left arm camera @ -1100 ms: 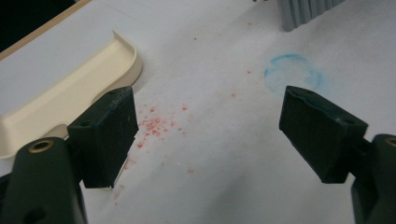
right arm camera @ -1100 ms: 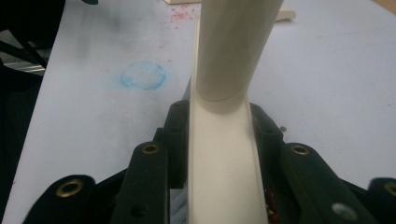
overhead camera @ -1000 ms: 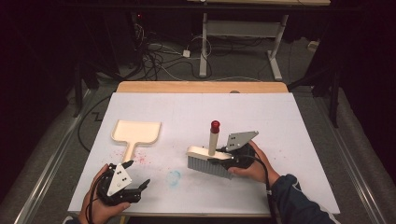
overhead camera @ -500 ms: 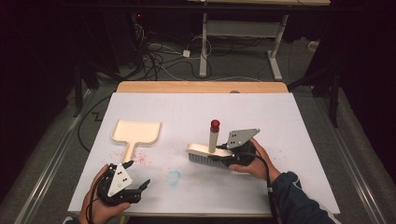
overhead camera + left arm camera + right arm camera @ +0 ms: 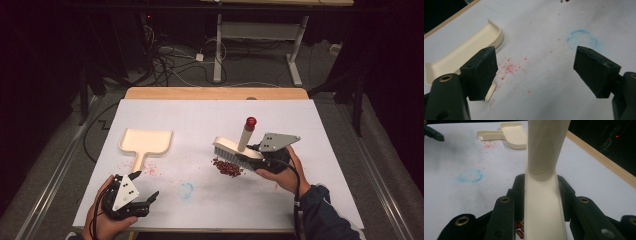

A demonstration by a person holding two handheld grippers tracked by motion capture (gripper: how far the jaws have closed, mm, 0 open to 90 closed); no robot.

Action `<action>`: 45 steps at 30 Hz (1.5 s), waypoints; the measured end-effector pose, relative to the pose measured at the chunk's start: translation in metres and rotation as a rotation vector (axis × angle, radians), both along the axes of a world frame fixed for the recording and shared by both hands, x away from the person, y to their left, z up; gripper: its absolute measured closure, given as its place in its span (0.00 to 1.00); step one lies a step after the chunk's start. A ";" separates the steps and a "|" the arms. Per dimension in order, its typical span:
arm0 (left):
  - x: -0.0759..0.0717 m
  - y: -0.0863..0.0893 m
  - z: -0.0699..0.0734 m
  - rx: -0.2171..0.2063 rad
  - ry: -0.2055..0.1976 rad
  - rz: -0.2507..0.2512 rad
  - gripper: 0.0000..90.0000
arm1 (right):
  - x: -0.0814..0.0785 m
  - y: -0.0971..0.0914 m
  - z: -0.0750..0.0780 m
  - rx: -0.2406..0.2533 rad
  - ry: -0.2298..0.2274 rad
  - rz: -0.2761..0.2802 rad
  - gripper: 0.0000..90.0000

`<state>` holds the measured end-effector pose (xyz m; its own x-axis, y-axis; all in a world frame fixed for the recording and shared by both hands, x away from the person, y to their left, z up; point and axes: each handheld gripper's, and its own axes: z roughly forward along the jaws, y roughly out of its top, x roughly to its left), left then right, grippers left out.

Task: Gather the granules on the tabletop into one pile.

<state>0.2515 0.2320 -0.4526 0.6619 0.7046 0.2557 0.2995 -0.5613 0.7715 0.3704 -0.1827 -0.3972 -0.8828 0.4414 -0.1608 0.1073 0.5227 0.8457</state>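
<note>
A cream hand brush [image 5: 234,149] with an upright handle and a red cap [image 5: 250,121] hangs tilted just above the white table at centre right. My right gripper [image 5: 253,159] is shut on the brush's right end. In the right gripper view its jaws clamp the brush's cream back [image 5: 544,205] from both sides. Below the bristles lies a small pile of dark red beans [image 5: 227,167]. A cream dustpan [image 5: 146,142] lies flat at the left. My left gripper [image 5: 146,185] rests near the front left edge, open and holding nothing. In the left gripper view, the dustpan [image 5: 461,52] lies past the left jaw.
Red crumbs or stains [image 5: 149,171] dot the white table cover [image 5: 200,120] below the dustpan's handle, and a faint blue ring [image 5: 186,190] marks it near the front. A wooden edge [image 5: 215,93] runs along the table's far side. Cables and a desk frame [image 5: 260,30] lie on the floor beyond.
My right gripper has lifted the brush and tilted it, which uncovers the red beans beneath. The left gripper has stayed in place.
</note>
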 end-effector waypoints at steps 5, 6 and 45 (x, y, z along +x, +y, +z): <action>0.000 0.000 0.000 -0.006 0.000 0.001 0.21 | 0.006 0.000 0.000 -0.015 -0.028 -0.038 0.75; 0.000 0.000 0.000 -0.003 0.000 0.000 0.21 | 0.008 0.002 -0.002 -0.026 -0.037 -0.051 0.75; -0.001 -0.007 -0.003 0.030 0.007 -0.009 0.21 | -0.019 0.004 -0.023 -0.109 -0.043 -0.413 0.75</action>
<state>0.2503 0.2254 -0.4552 0.6700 0.6907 0.2720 0.2997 -0.5869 0.7522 0.3517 -0.1788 -0.4205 -0.6272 0.7347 -0.2585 0.2923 0.5297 0.7962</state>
